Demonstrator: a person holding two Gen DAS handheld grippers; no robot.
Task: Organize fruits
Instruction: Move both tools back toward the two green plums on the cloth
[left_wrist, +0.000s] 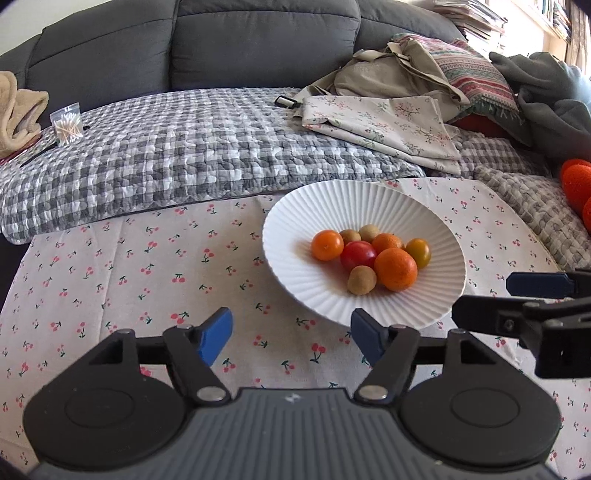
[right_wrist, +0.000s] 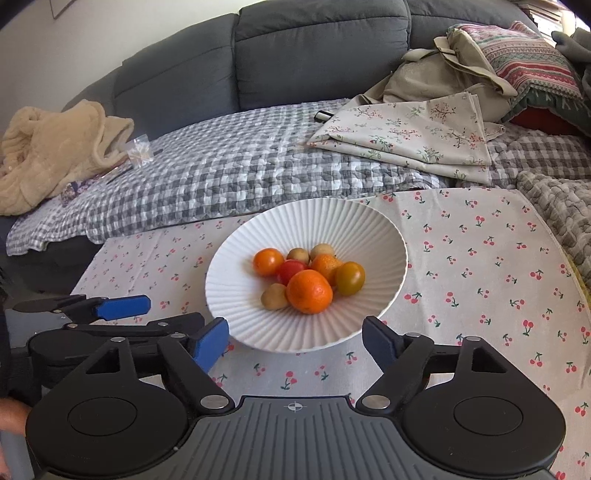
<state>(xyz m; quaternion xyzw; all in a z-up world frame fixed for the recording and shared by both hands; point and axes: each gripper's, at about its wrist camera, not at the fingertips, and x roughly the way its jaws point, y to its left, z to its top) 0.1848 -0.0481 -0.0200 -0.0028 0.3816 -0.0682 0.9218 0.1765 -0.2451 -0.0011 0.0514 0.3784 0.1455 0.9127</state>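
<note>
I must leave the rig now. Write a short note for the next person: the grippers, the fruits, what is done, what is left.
Left gripper: open, empty, before the bowl's near rim.
Right gripper: open, empty, also at the near rim.
White ribbed bowl stands on the cherry-print cloth; eight small fruits lie in it, among them the large orange and the red tomato.
Done: no fruit seen loose on the cloth.
Left: check outside these views.

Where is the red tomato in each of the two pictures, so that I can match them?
Left wrist view: the red tomato lies in the middle of the fruit pile, right of picture centre, behind the big orange.
Right wrist view: the red tomato lies near picture centre, mostly hidden behind the big orange.
Shared landmark: the white ribbed bowl that holds all the fruit.
</note>
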